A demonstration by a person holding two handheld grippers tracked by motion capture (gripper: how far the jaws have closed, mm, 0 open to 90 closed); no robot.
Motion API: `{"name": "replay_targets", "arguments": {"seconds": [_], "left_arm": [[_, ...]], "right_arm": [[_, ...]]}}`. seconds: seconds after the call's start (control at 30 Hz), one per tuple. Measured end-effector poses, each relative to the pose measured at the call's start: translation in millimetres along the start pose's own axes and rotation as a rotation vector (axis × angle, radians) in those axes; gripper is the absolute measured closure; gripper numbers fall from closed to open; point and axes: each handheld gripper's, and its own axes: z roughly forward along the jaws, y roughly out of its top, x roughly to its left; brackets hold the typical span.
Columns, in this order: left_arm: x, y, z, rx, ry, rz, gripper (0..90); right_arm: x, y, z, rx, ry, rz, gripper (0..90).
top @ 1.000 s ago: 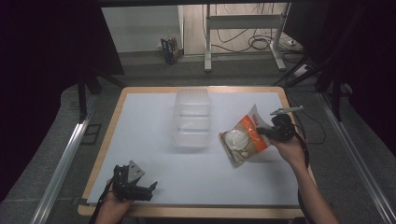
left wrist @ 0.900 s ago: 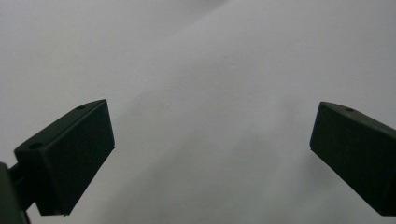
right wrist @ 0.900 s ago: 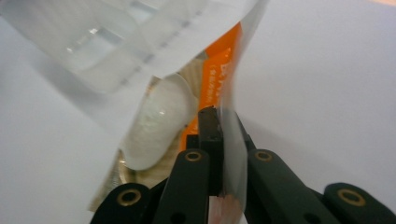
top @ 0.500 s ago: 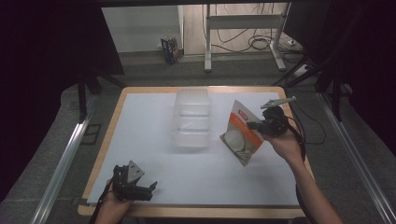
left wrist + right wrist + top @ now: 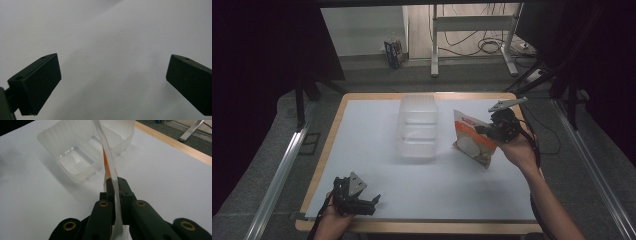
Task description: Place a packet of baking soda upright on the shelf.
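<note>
I have the right gripper (image 5: 482, 131) up off the table over the right half of the white table top (image 5: 362, 150), its jaws pressed together on the edge of a flat packet (image 5: 472, 142). The packet is orange and white with a round pale shape on its face, and it hangs tilted in the air, clear of the surface. In the right gripper view the packet (image 5: 110, 170) runs edge-on as a thin strip straight up between the jaws of the right gripper (image 5: 115, 185), with an orange stripe showing along it.

Just to the left of the packet, in the middle of the table, stands a clear plastic container (image 5: 417, 126). From the right gripper view the clear plastic container (image 5: 82, 152) is open at the top with a divided inside, and I see nothing in the nearer compartment; the packet's edge crosses in front of it and hides part of the far wall. Packet and container are near each other but apart.

My left gripper (image 5: 371, 202) rests low at the near left corner of the table, well apart from both. In the left gripper view its two jaws stand spread wide with only bare white surface (image 5: 112, 50) between them.

Beyond the far wooden edge (image 5: 422, 95), a metal stand (image 5: 472, 30) and loose cables (image 5: 492, 47) sit on the floor.
</note>
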Motion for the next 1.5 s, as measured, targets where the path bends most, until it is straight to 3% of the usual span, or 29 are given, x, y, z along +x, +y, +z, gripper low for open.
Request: {"name": "replay_targets", "arguments": {"seconds": [0.57, 0.8, 1.13, 1.5], "left_arm": [[0.7, -0.2, -0.5, -0.003, -0.003, -0.001, 0.0], [0.9, -0.3, -0.4, -0.004, -0.004, -0.003, 0.0], [1.0, -0.6, -0.7, -0.007, -0.006, -0.002, 0.0], [1.4, -0.9, -1.0, -0.01, -0.008, -0.004, 0.0]], "right_arm": [[8.6, 34.8, -8.1, -0.044, 0.02, -0.046, 88.4], [17.6, 45.4, 3.1, -0.05, 0.065, -0.061, 88.3], [24.8, 65.2, 11.5, -0.067, 0.083, -0.079, 88.3], [34.5, 88.7, 32.2, -0.071, 0.123, -0.097, 88.3]]}}
